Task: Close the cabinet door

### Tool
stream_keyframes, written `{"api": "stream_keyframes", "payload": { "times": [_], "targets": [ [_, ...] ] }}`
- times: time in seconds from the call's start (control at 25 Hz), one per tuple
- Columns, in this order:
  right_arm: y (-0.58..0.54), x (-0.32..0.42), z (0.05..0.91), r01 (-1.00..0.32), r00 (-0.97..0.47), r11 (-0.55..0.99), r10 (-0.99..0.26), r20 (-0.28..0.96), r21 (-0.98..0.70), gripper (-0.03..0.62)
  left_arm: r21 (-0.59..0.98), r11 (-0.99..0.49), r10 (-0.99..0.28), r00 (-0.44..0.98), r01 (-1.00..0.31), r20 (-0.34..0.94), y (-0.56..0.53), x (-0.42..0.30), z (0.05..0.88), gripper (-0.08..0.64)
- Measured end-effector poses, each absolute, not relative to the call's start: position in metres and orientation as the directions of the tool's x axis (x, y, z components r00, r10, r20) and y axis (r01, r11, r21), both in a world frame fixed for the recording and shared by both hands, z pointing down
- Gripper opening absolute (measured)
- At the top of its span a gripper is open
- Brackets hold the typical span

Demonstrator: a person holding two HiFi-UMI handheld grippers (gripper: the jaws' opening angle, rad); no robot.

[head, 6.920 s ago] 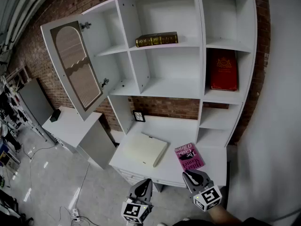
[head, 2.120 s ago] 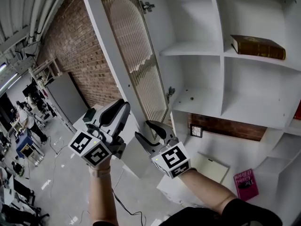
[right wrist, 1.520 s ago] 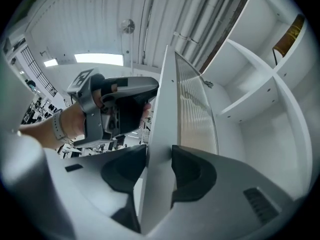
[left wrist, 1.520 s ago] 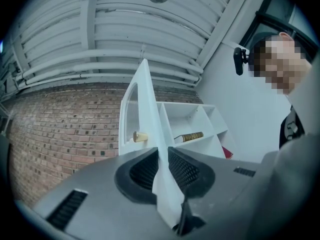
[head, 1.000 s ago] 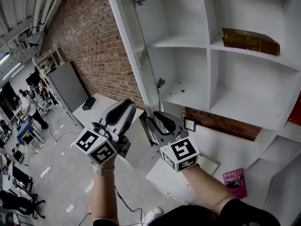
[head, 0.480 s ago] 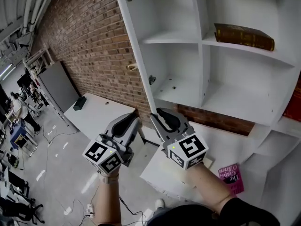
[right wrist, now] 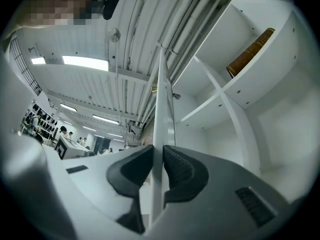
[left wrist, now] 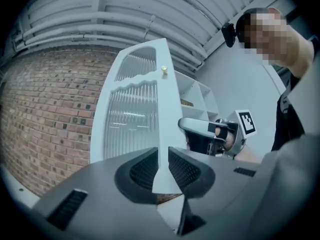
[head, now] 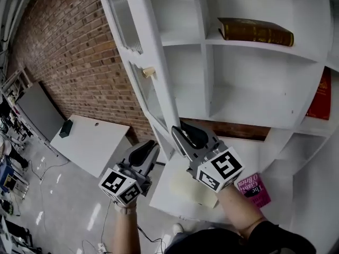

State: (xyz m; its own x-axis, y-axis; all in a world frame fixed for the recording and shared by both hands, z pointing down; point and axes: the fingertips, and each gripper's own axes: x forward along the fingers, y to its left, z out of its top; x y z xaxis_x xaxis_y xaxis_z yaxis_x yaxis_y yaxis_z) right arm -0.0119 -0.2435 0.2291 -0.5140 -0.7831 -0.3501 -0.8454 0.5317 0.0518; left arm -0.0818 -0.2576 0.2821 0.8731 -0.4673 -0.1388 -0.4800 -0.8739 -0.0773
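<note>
The white cabinet door [head: 154, 81] with ribbed glass and a small brass knob [head: 149, 72] stands partly swung toward the shelf unit [head: 249, 107]. My right gripper [head: 180, 130] is at the door's lower free edge; its jaws are closing and the pads [right wrist: 177, 170] press on the edge [right wrist: 161, 109] from both sides. My left gripper [head: 147, 148] hangs lower and to the left, apart from the door. In the left gripper view its jaws [left wrist: 161, 166] stand slightly apart with nothing between them; the door [left wrist: 132, 129] shows beyond.
A brown book [head: 255, 32] lies on an upper shelf and a red book [head: 319, 97] stands at the right. A pink book [head: 253, 189] and a cream folder [head: 193, 187] lie on the desk top. A white table [head: 92, 142] stands by the brick wall [head: 69, 62].
The door has swung further toward the cabinet with my right gripper on its edge. My left gripper has dropped lower and away from the door.
</note>
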Motion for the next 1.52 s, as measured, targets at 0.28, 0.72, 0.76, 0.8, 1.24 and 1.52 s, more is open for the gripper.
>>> {"api": "stream_keyframes", "payload": {
  "times": [0.28,0.72,0.76,0.8,1.24,1.52],
  "targets": [
    [-0.257,0.023,0.230,-0.882,-0.458,0.469,-0.822,-0.338,0.052,0.072,-0.010,-0.929,-0.364,0.920,-0.370,-0.145,-0.280,-0.044,0.305,0.069],
    [-0.274,0.053,0.230,-0.915,-0.396,0.398,-0.857,-0.330,0.066,0.077,0.030,-0.968,-0.251,0.962,-0.249,-0.105,-0.308,-0.015,0.345,0.069],
    [-0.275,0.055,0.229,-0.918,-0.391,0.392,-0.858,-0.332,0.067,0.078,0.035,-0.971,-0.241,0.965,-0.238,-0.099,-0.311,-0.012,0.351,0.069],
    [-0.277,0.057,0.229,-0.920,-0.384,0.385,-0.861,-0.334,0.067,0.080,0.043,-0.973,-0.228,0.969,-0.225,-0.098,-0.313,-0.009,0.357,0.069],
    [-0.294,0.074,0.230,-0.951,-0.305,0.303,-0.894,-0.329,0.060,0.094,0.115,-0.988,-0.115,0.988,-0.102,-0.106,-0.331,0.012,0.390,0.066],
    [-0.305,0.084,0.229,-0.965,-0.260,0.254,-0.907,-0.332,0.063,0.106,0.121,-0.991,-0.065,0.994,-0.053,-0.093,-0.339,0.025,0.399,0.064]
  ]
}}
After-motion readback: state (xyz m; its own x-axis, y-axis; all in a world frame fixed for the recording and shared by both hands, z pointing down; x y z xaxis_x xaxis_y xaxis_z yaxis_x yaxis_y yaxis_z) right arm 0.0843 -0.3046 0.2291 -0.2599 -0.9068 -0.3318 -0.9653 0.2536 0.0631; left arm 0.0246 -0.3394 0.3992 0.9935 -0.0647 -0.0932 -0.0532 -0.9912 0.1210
